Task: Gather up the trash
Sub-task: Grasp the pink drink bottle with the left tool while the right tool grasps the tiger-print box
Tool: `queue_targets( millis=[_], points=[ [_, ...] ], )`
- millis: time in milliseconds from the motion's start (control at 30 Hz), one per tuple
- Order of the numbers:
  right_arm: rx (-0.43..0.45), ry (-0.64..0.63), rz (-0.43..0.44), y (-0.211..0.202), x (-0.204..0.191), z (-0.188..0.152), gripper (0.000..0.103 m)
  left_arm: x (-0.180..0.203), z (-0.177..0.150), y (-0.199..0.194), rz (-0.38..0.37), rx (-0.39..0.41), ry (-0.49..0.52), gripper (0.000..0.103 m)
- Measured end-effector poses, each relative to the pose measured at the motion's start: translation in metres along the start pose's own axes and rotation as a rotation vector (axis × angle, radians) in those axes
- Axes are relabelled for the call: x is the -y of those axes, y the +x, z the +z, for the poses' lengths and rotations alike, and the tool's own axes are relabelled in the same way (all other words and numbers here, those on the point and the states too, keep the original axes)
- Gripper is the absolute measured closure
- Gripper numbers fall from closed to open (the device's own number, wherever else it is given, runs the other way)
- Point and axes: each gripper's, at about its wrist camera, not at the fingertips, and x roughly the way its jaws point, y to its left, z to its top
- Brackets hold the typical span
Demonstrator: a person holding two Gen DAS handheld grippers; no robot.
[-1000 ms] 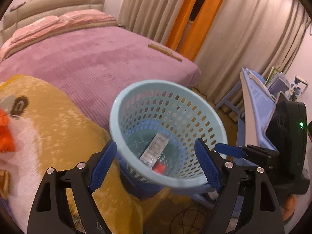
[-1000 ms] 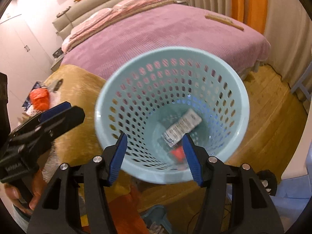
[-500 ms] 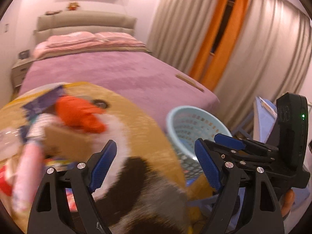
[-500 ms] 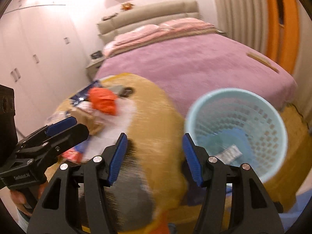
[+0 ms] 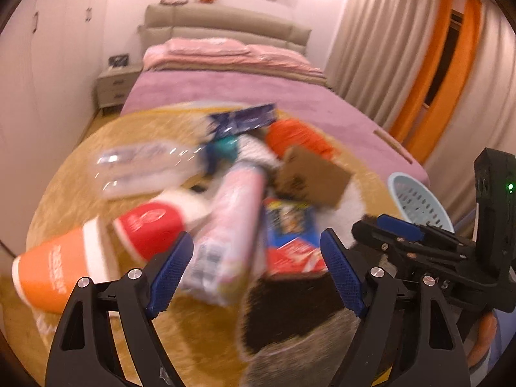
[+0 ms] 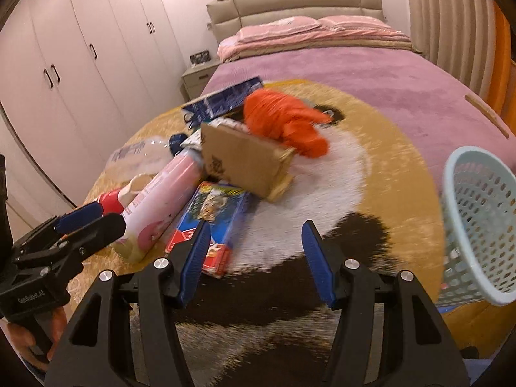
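My left gripper (image 5: 258, 267) has its jaws standing wide with nothing clamped; they have just closed slightly. It hangs over the near end of the pink tube (image 5: 232, 225), which lies on the rug below, not touched by the pads. My right gripper (image 6: 254, 258) has its jaws moderately apart, also empty, above the white and dark patch of the rug (image 6: 354, 177).

The trash sits in a heap on the round yellow rug. Just beside the tube: a blue and red carton (image 6: 213, 222) and a red cup (image 5: 151, 225). An orange cup (image 5: 54, 274) lies on its side further left. Behind them: a brown cardboard piece (image 6: 245, 161) leaning on the carton, an orange crumpled bag (image 6: 283, 122), a dark blue wrapper (image 6: 222, 100), and a clear plastic bottle (image 5: 142, 167), blurred.

The pale blue basket (image 6: 480, 219) stands at the rug's right edge, well apart from the heap. Behind the rug is the purple bed (image 6: 354, 64).
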Motion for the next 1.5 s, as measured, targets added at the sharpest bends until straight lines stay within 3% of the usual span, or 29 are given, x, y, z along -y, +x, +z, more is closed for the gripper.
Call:
queue_targets(
  millis=[267,667,700,733,933,1333,1500],
  points=[
    [-0.028,0.040,-0.006,0.009,0.004,-0.001,0.048,-0.026,-0.003,0.025,0.006,-0.089,0.004,0.037],
    [-0.048,0.037,0.007,0.013,0.001,-0.004,0.048,-0.024,0.009,0.074,0.037,-0.189,0.046,0.037],
    [-0.048,0.036,0.007,0.013,0.001,-0.004,0.048,-0.023,0.010,0.075,0.040,-0.191,0.046,0.039],
    [-0.049,0.035,0.007,0.013,0.001,-0.005,0.048,-0.023,0.010,0.076,0.036,-0.195,0.044,0.047],
    [-0.044,0.037,0.008,0.013,-0.003,-0.003,0.048,-0.024,-0.001,0.062,0.008,-0.175,0.004,0.054],
    [-0.109,0.075,0.023,0.056,-0.031,0.014,0.047,-0.036,-0.038,0.014,-0.035,-0.125,-0.078,0.055],
    [-0.132,0.084,-0.014,0.073,-0.042,0.014,0.037,-0.042,-0.046,0.003,-0.018,-0.108,-0.081,0.055]
  ],
)
